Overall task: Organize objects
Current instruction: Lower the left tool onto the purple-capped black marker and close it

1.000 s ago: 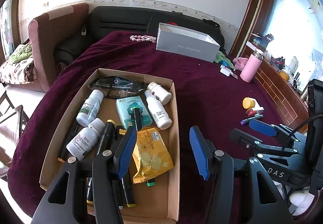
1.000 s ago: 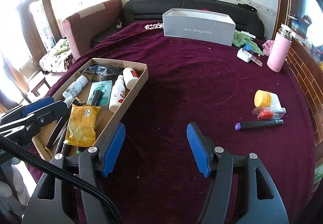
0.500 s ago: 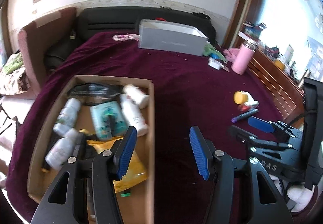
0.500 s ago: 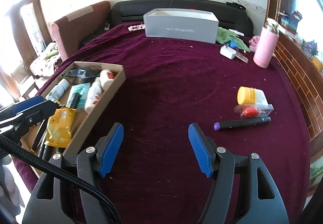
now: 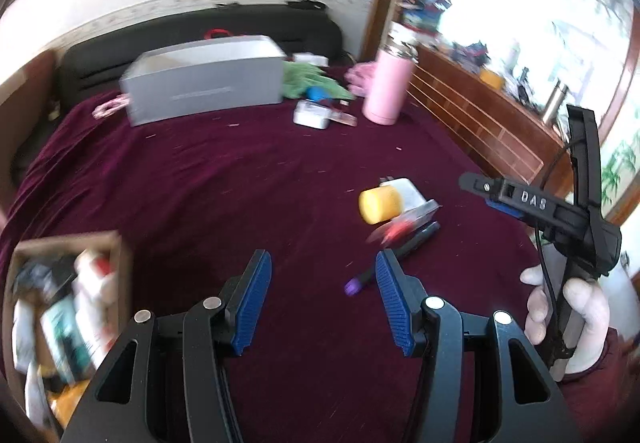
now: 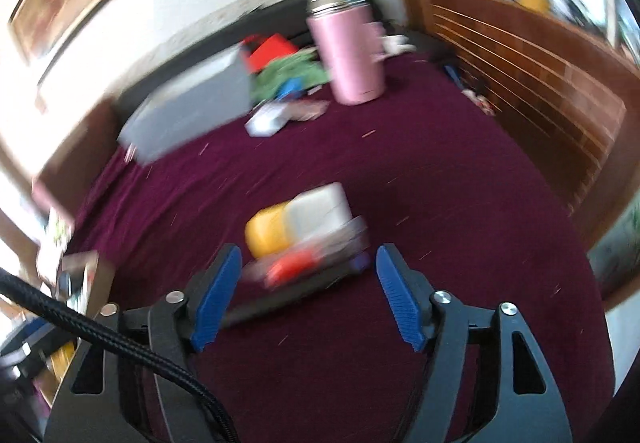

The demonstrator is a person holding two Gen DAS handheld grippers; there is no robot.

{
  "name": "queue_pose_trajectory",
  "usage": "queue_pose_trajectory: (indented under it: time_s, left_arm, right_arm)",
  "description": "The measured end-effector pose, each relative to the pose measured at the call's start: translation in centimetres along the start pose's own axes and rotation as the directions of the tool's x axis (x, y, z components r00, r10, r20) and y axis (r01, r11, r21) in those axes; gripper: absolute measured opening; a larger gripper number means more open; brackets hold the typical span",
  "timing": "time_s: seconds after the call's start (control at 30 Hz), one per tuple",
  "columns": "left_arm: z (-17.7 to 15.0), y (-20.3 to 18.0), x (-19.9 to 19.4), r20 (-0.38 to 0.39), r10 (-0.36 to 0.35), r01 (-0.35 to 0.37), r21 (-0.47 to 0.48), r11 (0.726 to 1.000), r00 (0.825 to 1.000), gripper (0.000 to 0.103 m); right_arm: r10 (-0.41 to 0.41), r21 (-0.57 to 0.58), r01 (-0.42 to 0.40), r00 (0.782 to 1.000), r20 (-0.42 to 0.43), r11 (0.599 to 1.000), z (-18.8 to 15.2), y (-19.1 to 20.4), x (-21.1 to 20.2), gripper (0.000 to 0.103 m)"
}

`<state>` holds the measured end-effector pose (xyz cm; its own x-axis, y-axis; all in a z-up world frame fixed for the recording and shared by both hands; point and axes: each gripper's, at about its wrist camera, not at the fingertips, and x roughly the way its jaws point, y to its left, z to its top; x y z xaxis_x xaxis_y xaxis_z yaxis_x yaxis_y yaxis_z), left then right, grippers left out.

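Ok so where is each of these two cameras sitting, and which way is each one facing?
Left wrist: on the left gripper, looking across the maroon table toward the window; its own open fingers, plus the right gripper and hand, show.
Right wrist: on the right gripper, low over the yellow-capped jar and dark pen; its open fingers and cable show.
Shared: jar, pen, pink bottle, grey box.

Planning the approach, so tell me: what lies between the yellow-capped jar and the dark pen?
A clear packet with something red inside, shown in both wrist views, blurred.
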<state>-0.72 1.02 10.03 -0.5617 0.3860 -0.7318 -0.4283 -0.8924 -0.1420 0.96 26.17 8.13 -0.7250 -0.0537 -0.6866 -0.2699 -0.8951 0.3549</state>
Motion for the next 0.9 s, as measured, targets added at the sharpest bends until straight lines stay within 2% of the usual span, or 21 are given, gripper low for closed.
queue_pose_trajectory:
  time_s: [0.1, 0.23, 0.33, 0.53, 0.67, 0.7, 0.73, 0.77, 0.9]
  left_arm:
    - [1.1, -2.1, 3.5, -0.059, -0.04, 0.041, 0.026, 0.999, 0.997, 0.048]
    - [0.7, -5.0, 7.5, -0.124, -0.07, 0.087, 0.134, 0.987, 0.99, 0.048]
    - [0.2, -6.3, 9.6, -0.159, -0.049, 0.082, 0.212, 0.974, 0.986, 0.048]
    - [-0.7, -7.6, 12.6, -0.239, -0.051, 0.117, 0.27, 0.956, 0.97, 0.048]
    - [-1.6, -9.4, 12.2, -0.216, -0.005, 0.083, 0.352, 0.932, 0.976, 0.048]
    - [-1.7, -9.6, 12.1, -0.221, -0.001, 0.08, 0.349, 0.934, 0.975, 0.04]
    - [-1.9, -9.8, 11.8, -0.23, -0.007, 0.088, 0.342, 0.936, 0.973, 0.026]
    - [-2.1, -10.1, 11.5, -0.23, -0.009, 0.09, 0.342, 0.935, 0.973, 0.017]
    - [-3.0, -10.1, 10.7, -0.235, -0.03, 0.108, 0.324, 0.94, 0.971, 0.014]
  right_arm:
    - [0.039, 0.076, -0.038, 0.999, -0.008, 0.996, 1.3, -2.6, 1.3, 0.073]
    - [0.105, 0.159, -0.103, 0.995, 0.0, 0.982, 0.8, -5.0, 2.4, 0.073]
    - [0.112, 0.186, -0.106, 0.993, -0.022, 0.977, 0.4, -6.1, 3.2, 0.073]
    - [0.13, 0.197, -0.124, 0.991, -0.016, 0.973, 0.3, -6.6, 2.8, 0.073]
    - [0.117, 0.169, -0.113, 0.993, -0.018, 0.979, 0.2, -6.2, 2.9, 0.073]
    - [0.11, 0.16, -0.106, 0.994, -0.018, 0.981, 0.1, -6.0, 2.9, 0.073]
    - [0.097, 0.144, -0.094, 0.995, -0.017, 0.985, 0.1, -5.7, 2.9, 0.073]
    - [0.08, 0.122, -0.078, 0.997, -0.015, 0.989, 0.0, -5.3, 2.9, 0.073]
    - [0.021, 0.04, -0.021, 1.0, 0.012, 0.999, -0.4, -3.8, 2.6, 0.073]
